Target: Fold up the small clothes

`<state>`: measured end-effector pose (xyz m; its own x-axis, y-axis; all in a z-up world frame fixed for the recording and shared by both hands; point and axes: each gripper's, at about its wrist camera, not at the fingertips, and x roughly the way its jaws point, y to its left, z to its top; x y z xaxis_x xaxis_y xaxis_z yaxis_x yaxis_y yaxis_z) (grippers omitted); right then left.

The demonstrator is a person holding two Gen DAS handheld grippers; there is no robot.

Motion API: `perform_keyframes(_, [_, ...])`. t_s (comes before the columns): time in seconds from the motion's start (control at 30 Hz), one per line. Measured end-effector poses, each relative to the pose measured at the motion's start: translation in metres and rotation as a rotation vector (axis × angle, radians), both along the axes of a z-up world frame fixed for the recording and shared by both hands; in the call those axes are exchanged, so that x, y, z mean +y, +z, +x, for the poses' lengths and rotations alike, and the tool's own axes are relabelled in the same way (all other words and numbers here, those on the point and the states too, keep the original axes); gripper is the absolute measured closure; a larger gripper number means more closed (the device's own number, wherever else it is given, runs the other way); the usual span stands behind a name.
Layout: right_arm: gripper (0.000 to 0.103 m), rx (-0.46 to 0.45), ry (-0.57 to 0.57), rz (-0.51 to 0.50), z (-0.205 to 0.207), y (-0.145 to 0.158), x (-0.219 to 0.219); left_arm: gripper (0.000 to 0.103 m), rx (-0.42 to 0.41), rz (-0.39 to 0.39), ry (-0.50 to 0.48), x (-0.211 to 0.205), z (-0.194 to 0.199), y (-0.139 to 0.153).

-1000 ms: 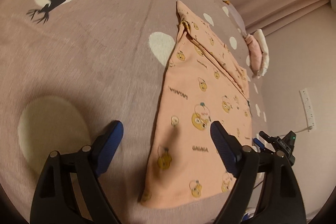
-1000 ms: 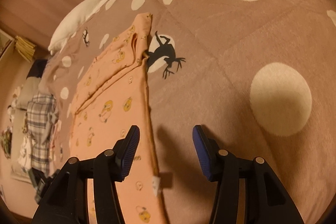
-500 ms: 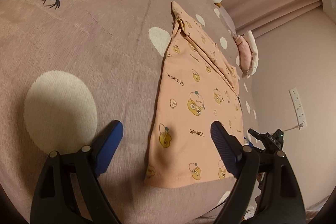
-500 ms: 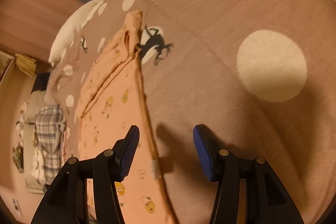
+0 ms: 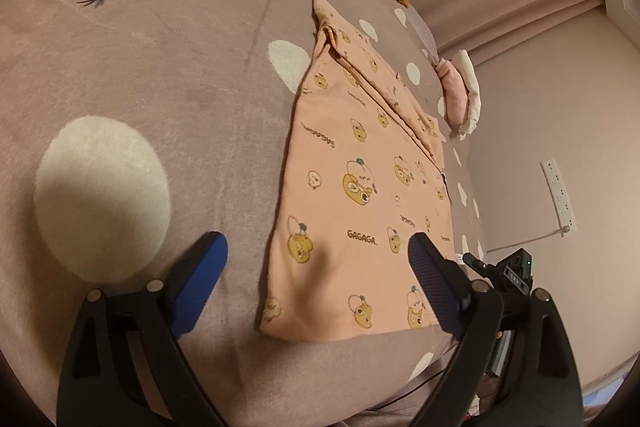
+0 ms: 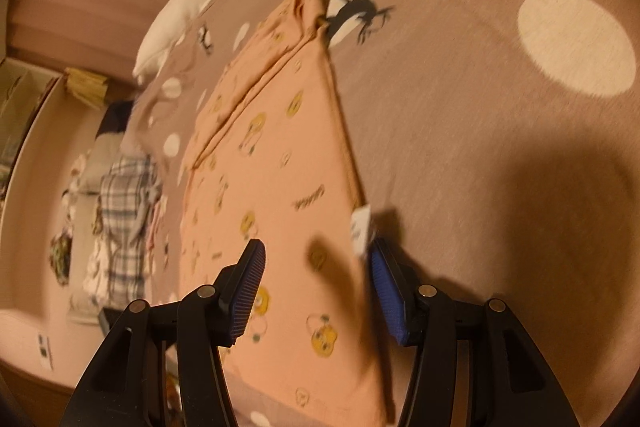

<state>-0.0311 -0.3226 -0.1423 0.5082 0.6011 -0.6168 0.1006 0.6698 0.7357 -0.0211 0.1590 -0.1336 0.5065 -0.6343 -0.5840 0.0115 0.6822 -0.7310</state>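
A small peach garment (image 5: 360, 187) printed with yellow cartoon figures lies flat on the bed, folded lengthwise with a sleeve laid across its far part. It also shows in the right wrist view (image 6: 276, 163), with a white label (image 6: 360, 227) at its right edge. My left gripper (image 5: 316, 275) is open and empty, above the garment's near left corner. My right gripper (image 6: 316, 283) is open and empty, above the garment's near right part, its right pad (image 6: 390, 301) just beside the label.
The bed cover (image 5: 140, 87) is mauve with cream dots and black deer. A white goose plush (image 6: 192, 7) lies at the far edge. A pink cushion (image 5: 456, 95) sits by the curtain. Plaid clothes (image 6: 124, 211) are piled beside the bed. A wall socket strip (image 5: 558, 195) is right.
Both grippers stayed open. The right gripper swung left, from over the cover beside the garment to over its near right part. The left view shifted slightly, showing the hem nearer.
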Motion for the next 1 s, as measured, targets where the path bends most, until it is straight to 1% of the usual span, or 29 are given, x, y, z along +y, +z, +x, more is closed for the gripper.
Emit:
perform_keyframes(0.1, [0.049,-0.005,0.009,0.028,-0.004,-0.003,0.004,0.009,0.006,-0.007,-0.024,-0.003,0.009,-0.001])
perform_keyframes(0.37, [0.049,-0.015,0.040,0.068,0.004,-0.005,0.012,0.009,0.048,-0.082,-0.084,-0.006,0.047,-0.004])
perform_keyframes(0.5, [0.049,-0.019,0.050,0.086,0.014,-0.005,0.014,0.009,0.064,-0.158,-0.092,-0.002,0.059,-0.007])
perform_keyframes(0.6, [0.049,-0.023,0.065,0.086,0.024,-0.005,0.021,0.010,0.056,-0.183,-0.109,0.001,0.058,-0.006])
perform_keyframes(0.67, [0.049,-0.030,0.075,0.078,0.025,-0.005,0.025,0.013,0.052,-0.185,-0.132,0.001,0.053,-0.004])
perform_keyframes(0.73, [0.049,-0.042,0.091,0.075,0.020,-0.005,0.027,0.015,0.053,-0.181,-0.162,0.000,0.045,-0.004])
perform_keyframes(0.83, [0.049,-0.051,0.113,0.097,0.010,-0.006,0.028,0.018,0.062,-0.180,-0.177,0.001,0.036,-0.005])
perform_keyframes(0.97, [0.049,-0.057,0.129,0.124,-0.006,-0.008,0.027,0.018,0.069,-0.250,-0.201,0.001,0.021,-0.007])
perform_keyframes(1.0, [0.049,-0.057,0.136,0.129,-0.010,-0.008,0.027,0.018,0.072,-0.256,-0.210,0.000,0.018,-0.007])
